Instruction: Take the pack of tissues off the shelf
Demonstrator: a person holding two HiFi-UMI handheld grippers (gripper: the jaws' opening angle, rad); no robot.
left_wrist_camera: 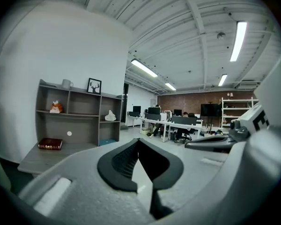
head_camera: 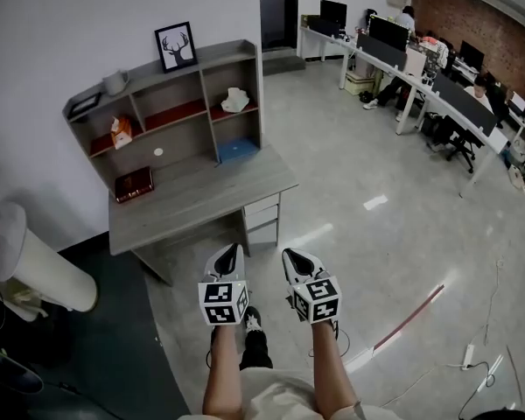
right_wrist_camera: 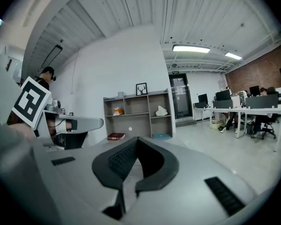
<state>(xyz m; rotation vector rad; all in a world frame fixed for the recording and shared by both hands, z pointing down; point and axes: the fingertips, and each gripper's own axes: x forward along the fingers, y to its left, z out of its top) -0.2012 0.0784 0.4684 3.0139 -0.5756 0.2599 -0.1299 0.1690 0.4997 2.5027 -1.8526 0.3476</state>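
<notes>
The pack of tissues is a white crumpled bundle in the upper right compartment of the grey shelf unit on the desk. It also shows small and far off in the left gripper view and the right gripper view. My left gripper and right gripper hang side by side over the floor in front of the desk, well short of the shelf. Both are shut with nothing between the jaws.
The grey desk carries a red book. The shelf also holds an orange figure, a blue item, a mug and a framed deer picture. Office desks with seated people line the right.
</notes>
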